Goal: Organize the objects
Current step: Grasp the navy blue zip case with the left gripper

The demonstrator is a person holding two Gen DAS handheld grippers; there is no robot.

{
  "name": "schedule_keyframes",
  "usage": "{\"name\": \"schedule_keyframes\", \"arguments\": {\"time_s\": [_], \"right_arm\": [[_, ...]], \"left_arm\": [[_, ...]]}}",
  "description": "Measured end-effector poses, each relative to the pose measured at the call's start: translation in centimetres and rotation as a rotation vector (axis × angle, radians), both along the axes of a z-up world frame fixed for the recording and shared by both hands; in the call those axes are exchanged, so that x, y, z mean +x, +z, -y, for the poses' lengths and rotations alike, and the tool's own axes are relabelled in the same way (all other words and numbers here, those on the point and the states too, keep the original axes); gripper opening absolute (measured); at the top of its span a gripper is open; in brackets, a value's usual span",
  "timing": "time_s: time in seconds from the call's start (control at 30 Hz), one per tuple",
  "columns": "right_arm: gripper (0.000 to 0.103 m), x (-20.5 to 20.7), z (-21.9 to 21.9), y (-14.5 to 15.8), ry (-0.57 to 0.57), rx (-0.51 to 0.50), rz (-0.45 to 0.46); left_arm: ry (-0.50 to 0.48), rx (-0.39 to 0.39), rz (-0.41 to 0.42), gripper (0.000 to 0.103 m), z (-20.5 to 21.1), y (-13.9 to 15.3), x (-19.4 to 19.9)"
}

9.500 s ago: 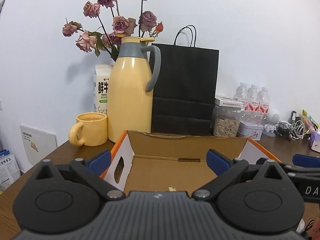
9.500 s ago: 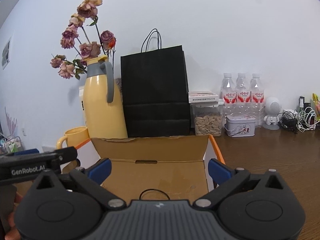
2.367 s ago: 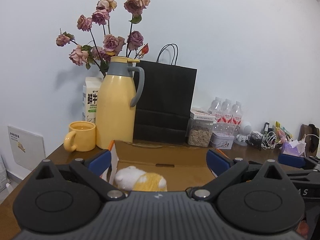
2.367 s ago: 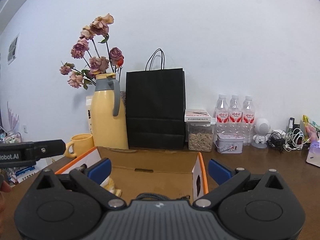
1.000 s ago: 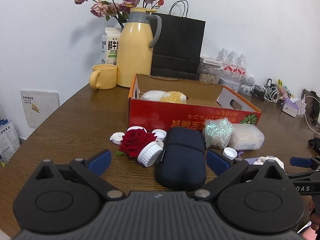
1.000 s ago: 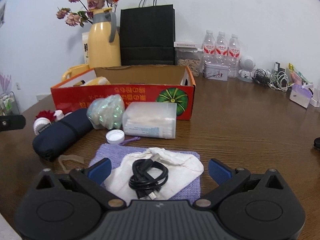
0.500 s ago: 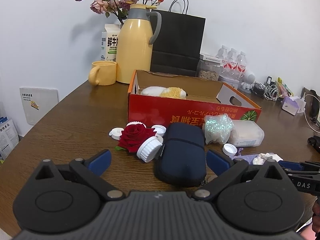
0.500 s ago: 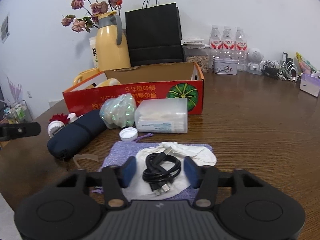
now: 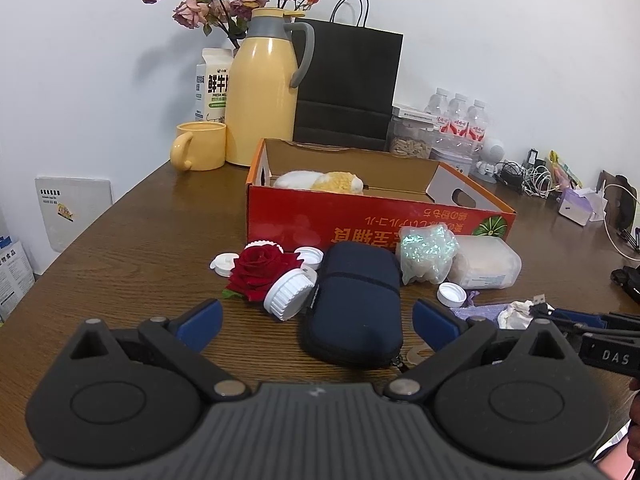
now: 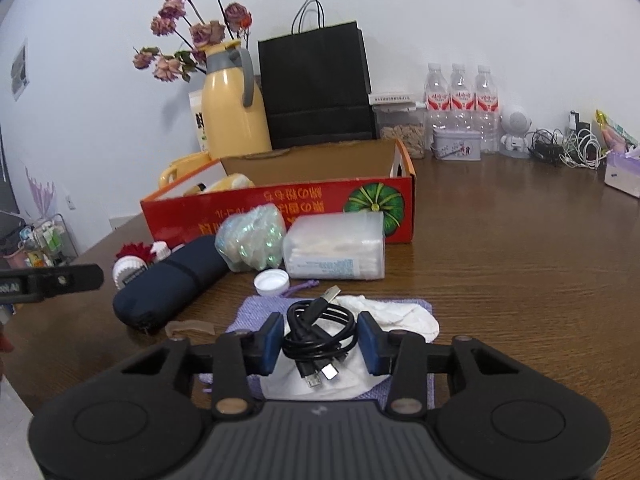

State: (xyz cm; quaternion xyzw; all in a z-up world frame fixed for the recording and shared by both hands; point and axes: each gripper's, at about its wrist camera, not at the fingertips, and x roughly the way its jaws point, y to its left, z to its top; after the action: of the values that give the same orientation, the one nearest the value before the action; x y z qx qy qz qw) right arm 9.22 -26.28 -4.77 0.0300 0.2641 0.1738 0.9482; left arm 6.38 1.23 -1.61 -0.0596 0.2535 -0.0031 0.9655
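A coiled black cable (image 10: 320, 328) lies on a white cloth (image 10: 404, 316) over a purple mat (image 10: 256, 312). My right gripper (image 10: 320, 340) is closing on the coil, and its blue pads touch the coil's two sides. My left gripper (image 9: 316, 318) hangs open above the table, with a navy pouch (image 9: 352, 300) just ahead of its fingers and nothing held. Behind the pouch stands the red cardboard box (image 9: 360, 232) with a white and yellow plush toy (image 9: 320, 180) inside. The right gripper's tip (image 9: 580, 320) shows low at the right of the left wrist view.
In front of the box lie a red rose (image 9: 256, 268), white caps (image 9: 288, 290), a shiny crumpled bag (image 9: 426, 252) and a clear plastic tub (image 10: 336, 246). A yellow jug (image 9: 260, 88), mug (image 9: 198, 146), black paper bag (image 9: 348, 88), bottles (image 10: 460, 100) and tangled wires (image 10: 568, 148) line the wall.
The right gripper's jaws have come in from wide open to the sides of the black cable. The left gripper has barely shifted and stays open.
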Motion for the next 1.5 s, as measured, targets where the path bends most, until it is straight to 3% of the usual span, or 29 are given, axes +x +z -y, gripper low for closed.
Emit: {"name": "schedule_keyframes", "arguments": {"time_s": [0.5, 0.6, 0.8, 1.0, 1.07, 1.1, 1.3, 1.5], "right_arm": [[0.038, 0.2, 0.3, 0.5, -0.008, 0.018, 0.033], [0.038, 0.3, 0.4, 0.4, -0.009, 0.019, 0.031], [0.038, 0.7, 0.4, 0.3, -0.005, 0.021, 0.024], [0.038, 1.2, 0.5, -0.1, -0.007, 0.025, 0.01], [0.038, 1.3, 0.6, -0.3, -0.008, 0.027, 0.005], [0.038, 1.4, 0.7, -0.4, -0.01, 0.028, 0.003], [0.038, 1.4, 0.4, -0.7, -0.002, 0.029, -0.002], [0.038, 1.2, 0.5, -0.2, -0.006, 0.027, 0.01]], "left_arm": [[-0.069, 0.014, -0.045, 0.103, 1.6, -0.4, 3.0], [-0.108, 0.029, -0.028, 0.093, 2.7, -0.2, 3.6], [-0.141, 0.096, -0.032, 0.092, 4.6, -0.6, 6.4], [-0.115, 0.146, -0.129, 0.089, 5.0, -3.0, 9.2], [-0.099, 0.156, -0.14, 0.082, 5.0, -3.5, 9.4], [-0.089, 0.159, -0.137, 0.072, 4.9, -3.6, 9.3], [-0.093, 0.127, -0.11, 0.065, 4.4, -3.2, 8.7], [-0.093, 0.097, -0.075, 0.064, 4.2, -2.1, 7.5]]}}
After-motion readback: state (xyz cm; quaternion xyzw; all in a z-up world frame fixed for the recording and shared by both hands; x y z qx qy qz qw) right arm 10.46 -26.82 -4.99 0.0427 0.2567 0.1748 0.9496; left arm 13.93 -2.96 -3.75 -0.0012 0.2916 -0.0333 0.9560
